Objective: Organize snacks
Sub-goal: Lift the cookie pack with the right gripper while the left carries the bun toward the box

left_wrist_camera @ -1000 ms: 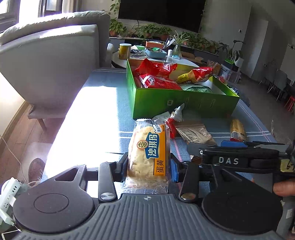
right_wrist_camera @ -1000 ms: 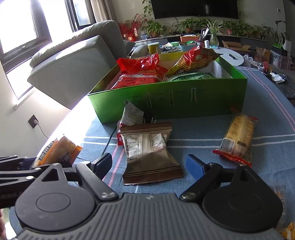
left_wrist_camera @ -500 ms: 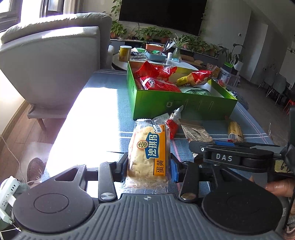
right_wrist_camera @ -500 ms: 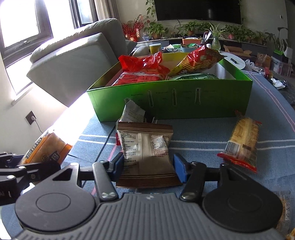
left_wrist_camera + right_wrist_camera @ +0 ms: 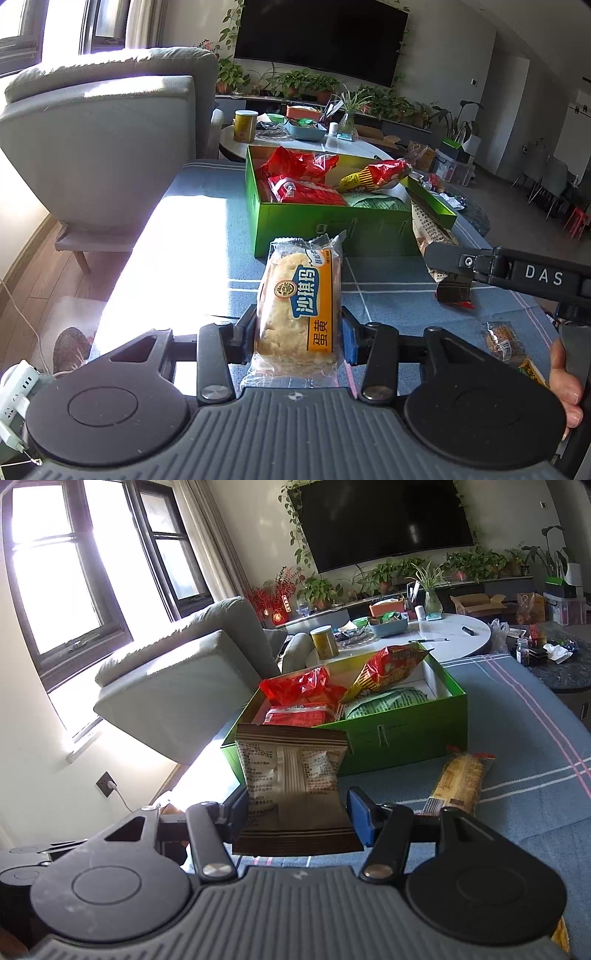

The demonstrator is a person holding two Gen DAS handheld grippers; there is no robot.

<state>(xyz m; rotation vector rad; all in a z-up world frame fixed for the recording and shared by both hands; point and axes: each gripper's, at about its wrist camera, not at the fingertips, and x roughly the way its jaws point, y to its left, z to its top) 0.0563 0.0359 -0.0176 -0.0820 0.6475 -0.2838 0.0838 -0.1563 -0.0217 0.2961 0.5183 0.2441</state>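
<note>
Fingers [image 5: 243,334] of the left gripper [image 5: 297,334] pinched a clear-wrapped pale pastry with an orange label [image 5: 299,302] by its sides, held above the blue striped bench [image 5: 207,240]. Right gripper [image 5: 299,812] clamped a brown-and-cream foil snack packet [image 5: 291,775], fingers [image 5: 360,818] pressed on both edges, packet lifted off the bench. Open green cardboard box [image 5: 406,734] sat at 12 o'clock, holding red and green snack bags [image 5: 303,688]. Yellow biscuit pack in clear wrap [image 5: 460,779] lay on the bench at 2 o'clock of the right gripper, just before the box. Grey armchair [image 5: 107,147] stood at 10 o'clock.
</note>
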